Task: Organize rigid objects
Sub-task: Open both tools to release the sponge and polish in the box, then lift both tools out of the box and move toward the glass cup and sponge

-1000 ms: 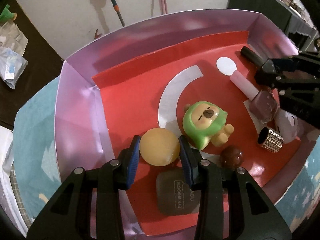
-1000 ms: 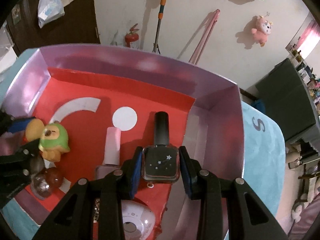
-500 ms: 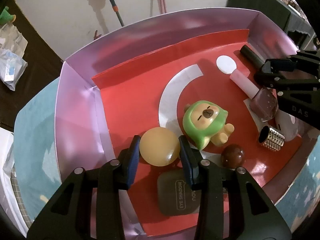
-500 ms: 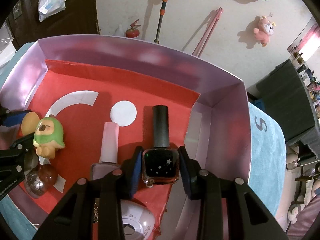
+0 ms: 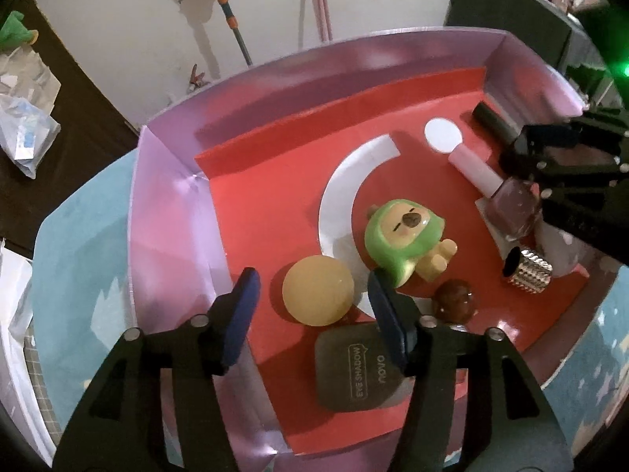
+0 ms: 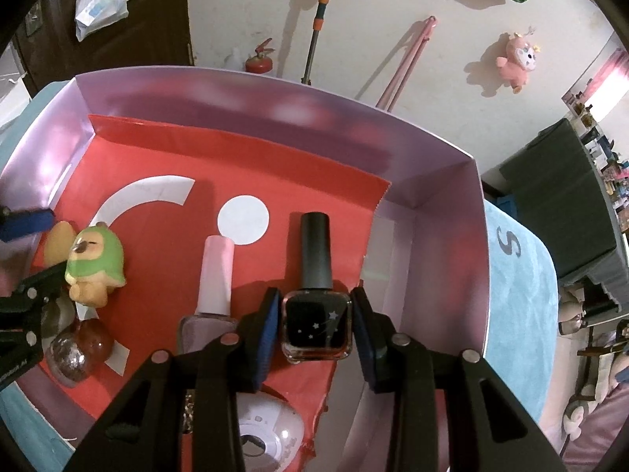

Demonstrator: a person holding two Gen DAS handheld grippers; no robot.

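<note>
Left wrist view alone showed the grey eye-shadow case point(image 5: 359, 367) lying flat at the near edge of the red liner, and the studded silver ring point(image 5: 528, 271) near the right edge of the purple-walled box point(image 5: 169, 212). Right wrist view alone showed the square black nail-polish bottle point(image 6: 316, 320) in full, plus a white oval gadget point(image 6: 267, 436) under the gripper's frame. Both views caught the green-hooded figurine point(image 5: 403, 232), the pink-capped polish bottle point(image 5: 491, 185) and the brown ball point(image 5: 454, 301).

The left gripper point(image 5: 312, 305) had just been opening; its blue pads stood clear of the yellow ball point(image 5: 318, 289), which sat on the liner between them with a gap on each side, released. The ball lay just beside the figurine and the eye-shadow case.

The right gripper point(image 6: 316, 326) was clenched on the black bottle, pads pressing its glass sides, the black cap pointing away from the camera. The bottle lay near the liner's right edge, beside the pink-capped one.
</note>
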